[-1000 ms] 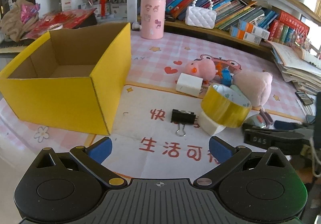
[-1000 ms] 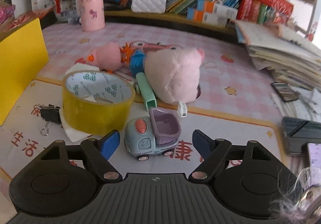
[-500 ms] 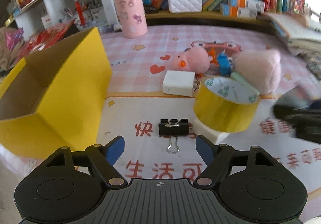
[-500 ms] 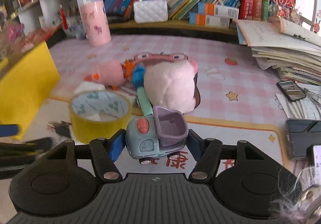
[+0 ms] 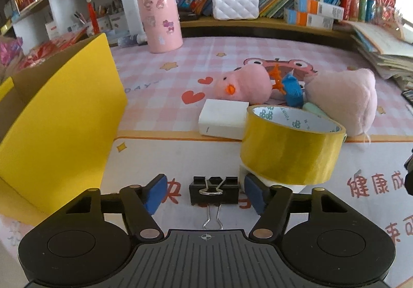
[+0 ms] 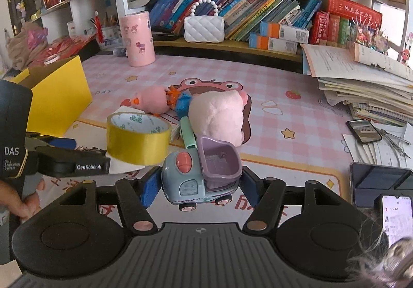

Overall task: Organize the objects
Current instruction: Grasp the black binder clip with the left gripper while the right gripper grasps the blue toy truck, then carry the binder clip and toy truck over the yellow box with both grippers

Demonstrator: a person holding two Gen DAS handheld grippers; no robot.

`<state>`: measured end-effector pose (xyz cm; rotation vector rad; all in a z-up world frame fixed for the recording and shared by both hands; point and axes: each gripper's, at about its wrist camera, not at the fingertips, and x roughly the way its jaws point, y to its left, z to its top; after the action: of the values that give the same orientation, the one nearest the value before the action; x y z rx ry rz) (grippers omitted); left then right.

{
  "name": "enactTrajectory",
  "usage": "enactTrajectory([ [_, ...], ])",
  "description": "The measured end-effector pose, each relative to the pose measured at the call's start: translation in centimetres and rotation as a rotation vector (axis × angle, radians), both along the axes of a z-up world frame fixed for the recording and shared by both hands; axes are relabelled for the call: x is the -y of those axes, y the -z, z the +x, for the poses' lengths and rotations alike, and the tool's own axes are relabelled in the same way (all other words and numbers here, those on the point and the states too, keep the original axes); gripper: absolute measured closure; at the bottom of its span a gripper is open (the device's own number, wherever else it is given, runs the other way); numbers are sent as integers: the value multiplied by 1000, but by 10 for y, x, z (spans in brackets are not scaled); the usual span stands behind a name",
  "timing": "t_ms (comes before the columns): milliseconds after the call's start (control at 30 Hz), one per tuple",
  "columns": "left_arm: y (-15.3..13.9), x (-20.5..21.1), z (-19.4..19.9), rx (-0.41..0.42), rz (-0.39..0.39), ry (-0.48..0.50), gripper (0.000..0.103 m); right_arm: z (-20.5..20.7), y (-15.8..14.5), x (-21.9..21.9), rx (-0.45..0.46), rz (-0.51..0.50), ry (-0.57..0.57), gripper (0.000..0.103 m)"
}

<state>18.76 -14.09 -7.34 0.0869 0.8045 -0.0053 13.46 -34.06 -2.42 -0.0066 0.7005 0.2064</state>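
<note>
A black binder clip (image 5: pixel 213 191) lies on the mat between the blue pads of my left gripper (image 5: pixel 205 192). Its jaws are closing, and a small gap shows on each side of the clip. My right gripper (image 6: pixel 200 184) is shut on a small blue and purple toy truck (image 6: pixel 198 174) and holds it just off the mat. An open yellow box (image 5: pixel 59 117) stands at the left. A roll of yellow tape (image 5: pixel 289 148) rests on a white block beside the clip. Behind the tape lie a white eraser (image 5: pixel 222 120) and two pink plush toys (image 5: pixel 245 84).
A pink canister (image 5: pixel 158 19) and a white purse (image 5: pixel 235 5) stand at the back by the bookshelf. A stack of books (image 6: pixel 361 81) and phones (image 6: pixel 364 130) fill the right side. A person's hand (image 6: pixel 25 200) holds the left tool at the left edge.
My left gripper came forward and down to the binder clip, and its jaws narrowed around it. My right gripper closed on the toy truck and raised it.
</note>
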Motion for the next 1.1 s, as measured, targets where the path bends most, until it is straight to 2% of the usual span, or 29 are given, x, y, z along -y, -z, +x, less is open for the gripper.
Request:
enactTrajectory([
  [133,1,-2,-2,7,-47,56,65,-6,-1,-6,3,-9,-22,41],
  [300,-4,-7,-9,10,-64,47,65,-18,-6,-16,20,-32,-39,41],
  [433,-18,-14,-27,50,-91,70,65,-26,-11,-23,39,-35,-27,41],
  [700,-44,-42,-73,70,-177,84,65,-32,-15,-51,30,-28,-20,41],
  [800,-49,-61,-85,72,-203,73,65,-32,-14,-70,14,-24,-36,41],
  [1100,-58,-142,-127,104,-200,-7,65,-40,-12,-150,-25,-12,-132,41],
])
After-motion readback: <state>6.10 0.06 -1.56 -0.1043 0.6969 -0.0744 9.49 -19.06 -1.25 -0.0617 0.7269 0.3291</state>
